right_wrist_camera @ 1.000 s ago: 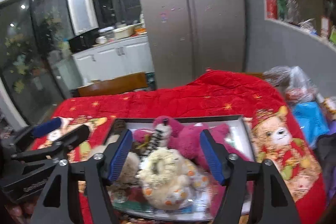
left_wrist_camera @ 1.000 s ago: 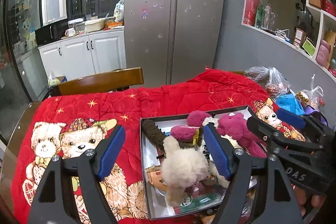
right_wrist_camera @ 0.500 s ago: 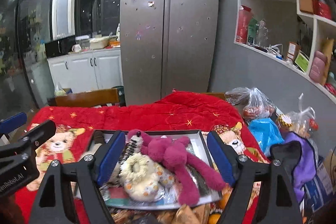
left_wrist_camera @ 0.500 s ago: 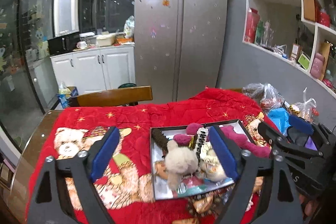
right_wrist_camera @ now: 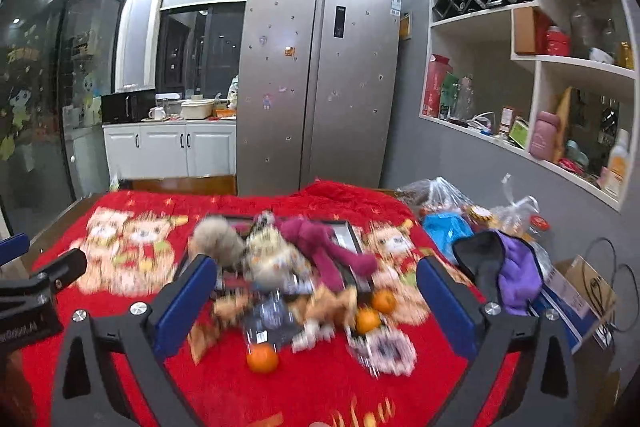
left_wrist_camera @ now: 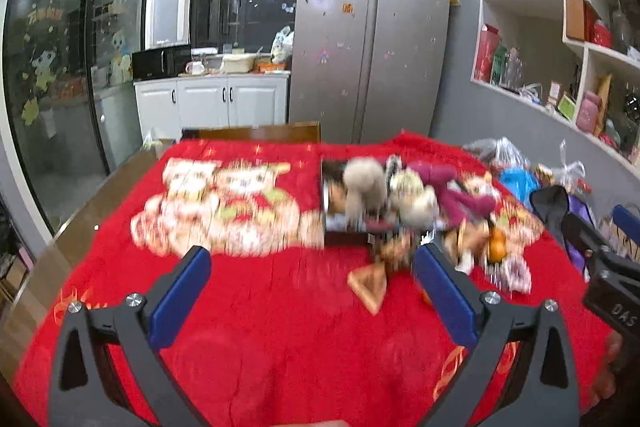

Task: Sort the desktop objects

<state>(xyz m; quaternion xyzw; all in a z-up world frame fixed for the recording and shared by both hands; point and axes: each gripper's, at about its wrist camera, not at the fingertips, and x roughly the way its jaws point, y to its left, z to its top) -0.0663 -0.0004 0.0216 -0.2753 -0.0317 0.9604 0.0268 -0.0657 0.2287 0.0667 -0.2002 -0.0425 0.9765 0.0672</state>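
Counter (left_wrist_camera: 248, 339) under red blanket, both grippers wide and empty, clutter ahead of your fingers.

Your left gripper (left_wrist_camera: 312, 279) and right gripper (right_wrist_camera: 316, 291) have just been opening and now stand spread with nothing between their pads. The tray (left_wrist_camera: 326, 227) heaped with plush toys (right_wrist_camera: 316, 247) lies beyond and between your right fingers, and ahead and to the right of your left fingers. Nearer you, loose snack packets (right_wrist_camera: 380, 347) and oranges (right_wrist_camera: 262, 359) sit just in front of the right fingers, so I judge your right hand the nearer one. The blur hides any packet's long axis.
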